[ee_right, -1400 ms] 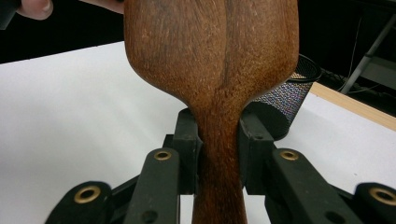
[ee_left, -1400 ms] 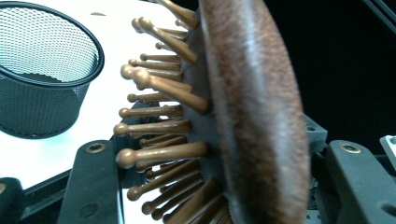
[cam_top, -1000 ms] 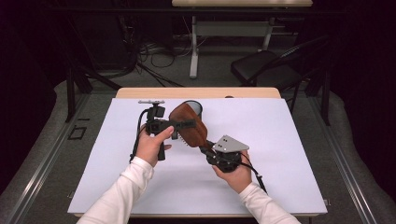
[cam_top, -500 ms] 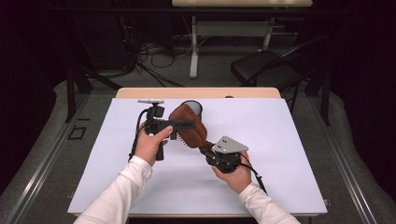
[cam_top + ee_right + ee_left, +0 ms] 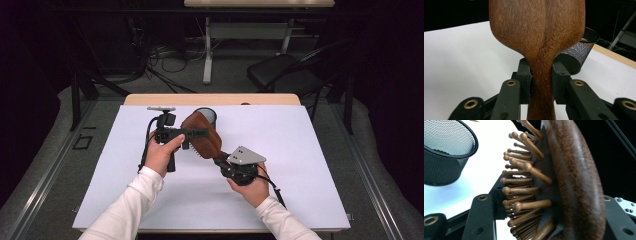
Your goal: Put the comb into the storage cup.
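The wooden hairbrush hangs above the white table, just in front of the black mesh cup. The right gripper clamps its handle. The left gripper pinches its head, 1 jaw among the bristles, 1 on the back.

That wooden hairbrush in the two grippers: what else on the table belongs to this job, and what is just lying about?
In the job:
- wooden hairbrush
- right gripper, shut on its handle
- left gripper, shut across its head
- black mesh cup, close behind, probably

Lying about:
- chair
- floor cables
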Tool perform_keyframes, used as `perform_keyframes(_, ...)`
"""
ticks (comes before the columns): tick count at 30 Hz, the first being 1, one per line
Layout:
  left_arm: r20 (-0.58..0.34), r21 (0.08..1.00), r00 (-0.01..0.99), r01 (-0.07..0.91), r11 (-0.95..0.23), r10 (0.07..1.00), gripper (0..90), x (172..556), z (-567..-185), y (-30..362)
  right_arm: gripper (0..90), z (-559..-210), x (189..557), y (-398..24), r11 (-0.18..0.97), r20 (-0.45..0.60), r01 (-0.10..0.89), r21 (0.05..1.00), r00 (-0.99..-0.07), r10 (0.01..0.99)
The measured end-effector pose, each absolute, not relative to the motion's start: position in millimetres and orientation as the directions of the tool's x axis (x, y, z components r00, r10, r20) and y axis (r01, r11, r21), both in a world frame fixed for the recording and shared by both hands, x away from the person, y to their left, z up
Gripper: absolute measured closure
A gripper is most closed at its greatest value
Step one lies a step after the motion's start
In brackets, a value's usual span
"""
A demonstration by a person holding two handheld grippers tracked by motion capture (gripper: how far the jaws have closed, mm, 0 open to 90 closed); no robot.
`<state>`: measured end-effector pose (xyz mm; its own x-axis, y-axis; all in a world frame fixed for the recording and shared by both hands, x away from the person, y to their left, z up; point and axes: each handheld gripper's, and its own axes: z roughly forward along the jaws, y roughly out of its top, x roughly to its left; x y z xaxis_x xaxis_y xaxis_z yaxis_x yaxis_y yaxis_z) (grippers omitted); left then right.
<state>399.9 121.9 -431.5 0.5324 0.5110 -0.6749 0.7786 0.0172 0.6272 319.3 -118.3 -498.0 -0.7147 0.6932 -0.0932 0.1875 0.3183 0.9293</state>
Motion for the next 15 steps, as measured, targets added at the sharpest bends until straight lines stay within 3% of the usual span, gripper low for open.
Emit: perform_keyframes(15, -0.691, 0.609, 0.509, 0.793, 0.033, 0.514, 46.4, 399.5, -431.7, 121.7, 72.2, -499.5, 320.1, -118.4, 0.317, -0.097, 0.181, 0.931, -0.714, 0.694)
